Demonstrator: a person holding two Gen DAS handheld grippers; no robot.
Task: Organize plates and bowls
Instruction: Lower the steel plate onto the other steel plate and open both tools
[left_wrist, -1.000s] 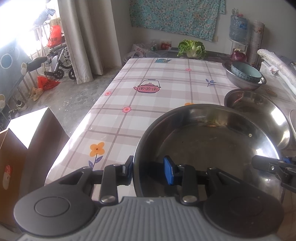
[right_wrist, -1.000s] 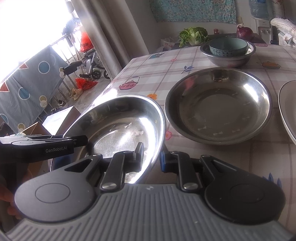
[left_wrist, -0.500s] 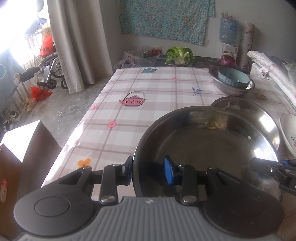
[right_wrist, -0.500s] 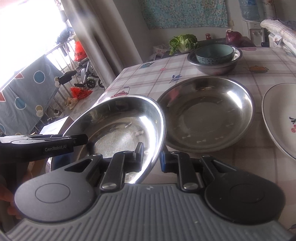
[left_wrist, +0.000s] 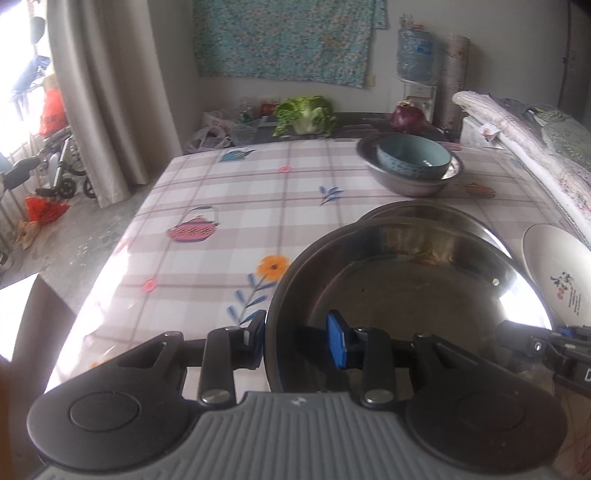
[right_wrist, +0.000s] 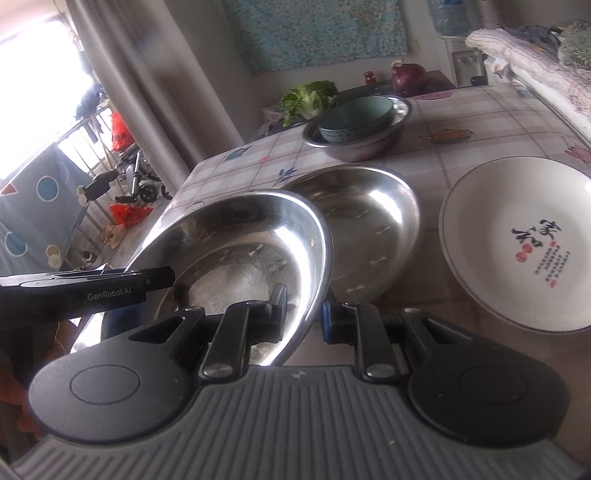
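Now my left gripper (left_wrist: 297, 341) and right gripper (right_wrist: 303, 314) each clamp the steel basin's (right_wrist: 236, 251) rim, above the checked table's (left_wrist: 207, 206) edge, overlapping a second basin (right_wrist: 365, 225); "GenRobot.AI" marks the left.

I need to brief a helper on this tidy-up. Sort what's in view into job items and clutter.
Job items:
- steel plate held by both claws
- second steel plate
- white plate
- blue bowl
- steel bowl under it

Clutter:
- cabbage
- purple cabbage
- water jug
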